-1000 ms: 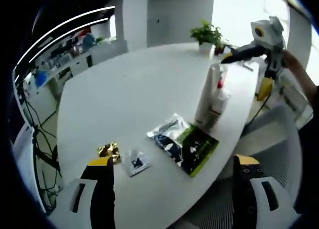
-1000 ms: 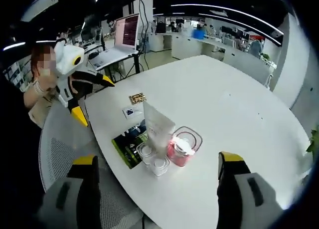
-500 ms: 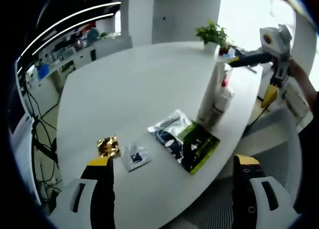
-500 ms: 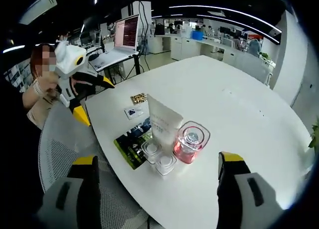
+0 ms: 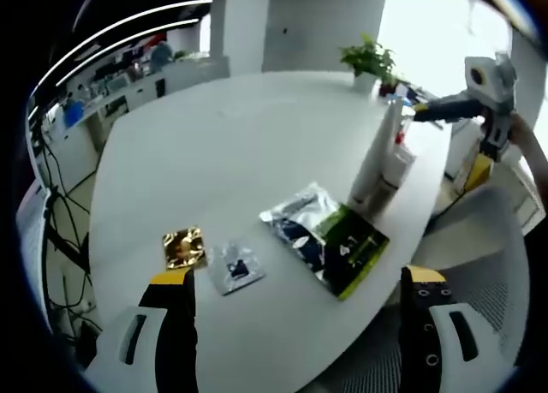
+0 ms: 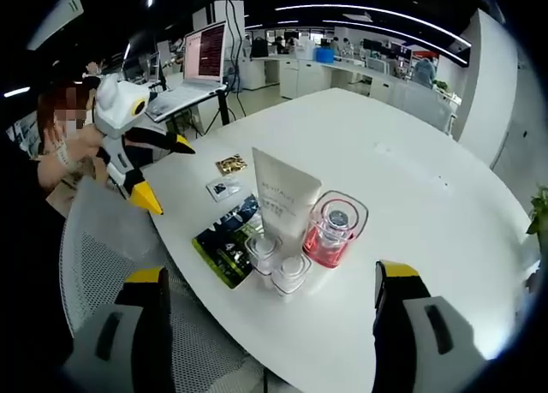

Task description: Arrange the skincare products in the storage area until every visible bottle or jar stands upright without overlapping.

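A tall white tube (image 6: 287, 196) stands upright near the table's edge. Beside it stands a pink clear bottle (image 6: 334, 230), with two small clear jars (image 6: 265, 249) in front. My right gripper (image 6: 270, 275) hovers open above and before this group, holding nothing. In the left gripper view the same tube (image 5: 377, 166) stands at the right, with a green-black packet (image 5: 353, 252), a silver sachet (image 5: 300, 220), a small clear sachet (image 5: 234, 267) and a gold sachet (image 5: 184, 247) lying flat. My left gripper (image 5: 297, 277) is open over the table edge, short of the sachets.
The white table (image 5: 240, 136) is broad and bare beyond the products. A potted plant (image 5: 368, 57) stands at its far end. A mesh chair (image 6: 103, 264) sits at the near edge, and a laptop (image 6: 201, 59) on a stand lies behind the person.
Both views have shifted with the hands; the right gripper view now looks at the products from a bit closer and higher. The products themselves stay put. Both grippers remain open.
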